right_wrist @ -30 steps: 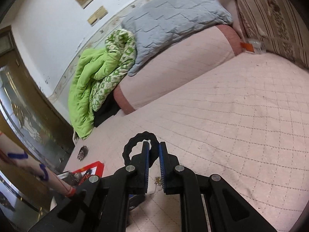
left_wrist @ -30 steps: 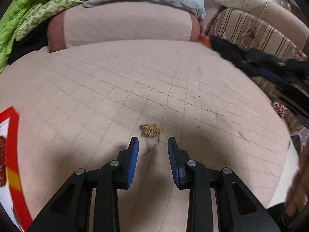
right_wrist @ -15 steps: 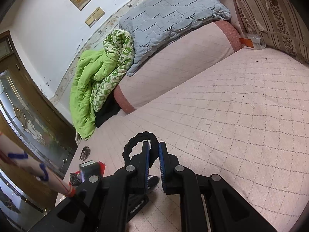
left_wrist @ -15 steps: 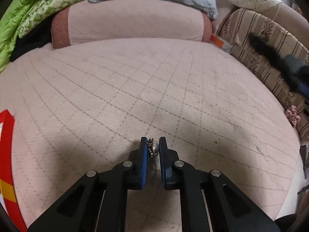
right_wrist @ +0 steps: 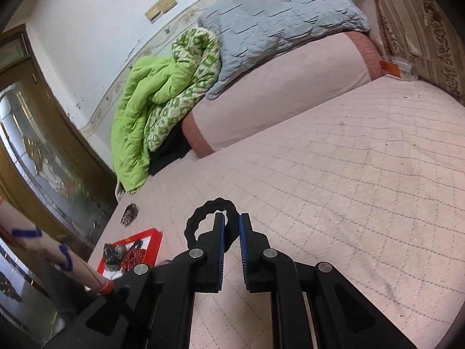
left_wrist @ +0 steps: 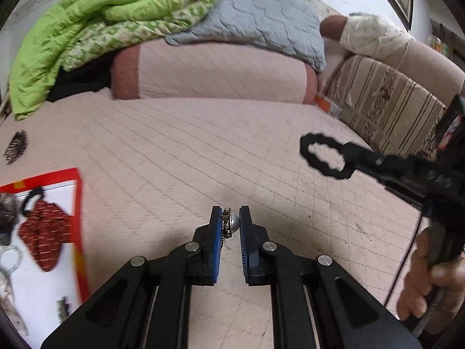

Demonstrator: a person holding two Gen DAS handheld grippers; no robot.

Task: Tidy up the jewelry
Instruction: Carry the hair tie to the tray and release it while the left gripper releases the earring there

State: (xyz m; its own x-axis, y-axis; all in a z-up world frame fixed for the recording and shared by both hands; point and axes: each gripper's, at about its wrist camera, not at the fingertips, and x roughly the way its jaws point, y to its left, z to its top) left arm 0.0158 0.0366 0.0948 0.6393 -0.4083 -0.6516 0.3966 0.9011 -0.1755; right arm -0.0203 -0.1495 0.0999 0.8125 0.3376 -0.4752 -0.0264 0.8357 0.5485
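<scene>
My left gripper (left_wrist: pixel 230 218) is shut on a small gold earring with a silver bead (left_wrist: pixel 229 223), held just above the pink quilted bed. A red-rimmed white tray (left_wrist: pixel 76 203) lies at the left with a red pouch (left_wrist: pixel 43 232) and other pieces in it. My right gripper (right_wrist: pixel 231 226) is shut on a black scrunchie (right_wrist: pixel 197 221); the scrunchie also shows in the left wrist view (left_wrist: pixel 322 157), held above the bed at the right. The tray shows in the right wrist view (right_wrist: pixel 151 240) at the lower left.
A dark hair clip (left_wrist: pixel 16 147) lies on the bed beyond the tray. A pink bolster (left_wrist: pixel 209 72), green blanket (left_wrist: pixel 87 23) and grey quilt (left_wrist: pixel 261 20) are at the back. A striped cushion (left_wrist: pixel 386 101) stands at the right.
My left gripper closed on the gold earring, lifted it off the bed and swung left, so the tray is now in view. My right gripper still holds the scrunchie.
</scene>
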